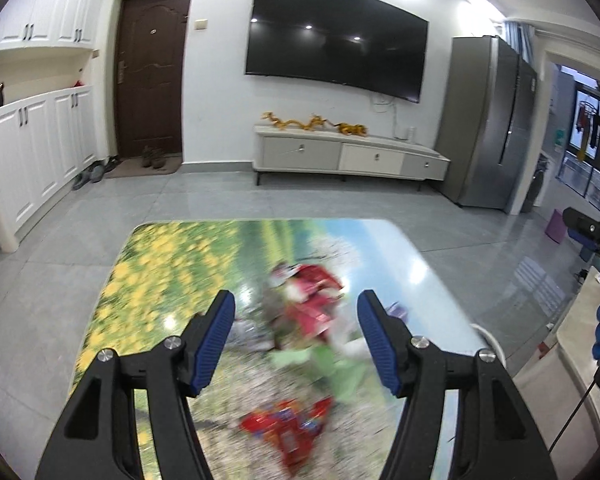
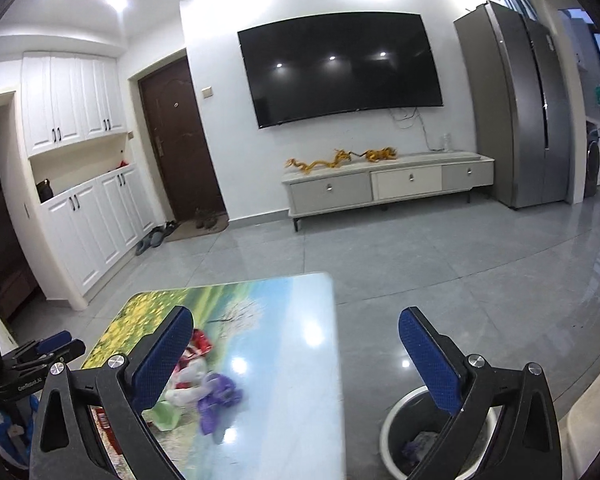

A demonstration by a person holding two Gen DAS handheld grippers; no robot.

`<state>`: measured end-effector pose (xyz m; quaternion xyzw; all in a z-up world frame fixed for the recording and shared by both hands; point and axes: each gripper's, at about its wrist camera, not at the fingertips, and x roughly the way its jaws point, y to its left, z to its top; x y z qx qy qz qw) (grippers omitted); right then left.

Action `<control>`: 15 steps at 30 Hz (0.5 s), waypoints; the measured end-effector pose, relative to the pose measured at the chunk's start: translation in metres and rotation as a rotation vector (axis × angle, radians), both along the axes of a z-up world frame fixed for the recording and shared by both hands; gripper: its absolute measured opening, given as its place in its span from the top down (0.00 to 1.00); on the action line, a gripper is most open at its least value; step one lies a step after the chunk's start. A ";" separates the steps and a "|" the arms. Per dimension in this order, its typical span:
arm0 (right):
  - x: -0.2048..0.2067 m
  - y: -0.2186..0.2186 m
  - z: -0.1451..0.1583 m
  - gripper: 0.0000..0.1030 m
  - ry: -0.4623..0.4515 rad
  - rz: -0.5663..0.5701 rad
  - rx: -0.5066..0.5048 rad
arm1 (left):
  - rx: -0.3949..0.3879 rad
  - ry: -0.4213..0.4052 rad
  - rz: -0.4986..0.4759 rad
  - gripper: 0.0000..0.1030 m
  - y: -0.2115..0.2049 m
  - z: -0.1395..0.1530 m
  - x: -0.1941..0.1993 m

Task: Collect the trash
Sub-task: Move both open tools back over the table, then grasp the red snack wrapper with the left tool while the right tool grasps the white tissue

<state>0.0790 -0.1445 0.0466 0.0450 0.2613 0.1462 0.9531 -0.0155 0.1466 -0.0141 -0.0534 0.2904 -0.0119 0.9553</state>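
Between spread fingers of left gripper (image 1: 296, 344): blurred red wrapper (image 1: 312, 300) on table (image 1: 160, 256), nothing pinched; second red wrapper (image 1: 292, 428) nearer, below fingers. Orientation and long axis unreadable through blur. Right wrist view alone shows purple scrap (image 2: 218, 398) beside right gripper's (image 2: 296, 364) left finger, and bin (image 2: 392, 432) on floor under its right finger. Right gripper spread wide, empty.

Left tool (image 1: 296, 312) unobstructed above wrappers (image 1: 308, 300); bin (image 2: 392, 432) mouth open.
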 end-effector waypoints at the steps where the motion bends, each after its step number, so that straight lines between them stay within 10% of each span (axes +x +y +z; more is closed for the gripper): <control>1: -0.001 0.007 -0.001 0.00 0.004 0.011 -0.003 | -0.006 0.007 0.004 0.40 0.008 -0.004 -0.004; 15: -0.011 0.069 -0.036 0.00 0.124 0.091 -0.048 | -0.061 0.155 -0.117 0.40 0.021 -0.076 -0.021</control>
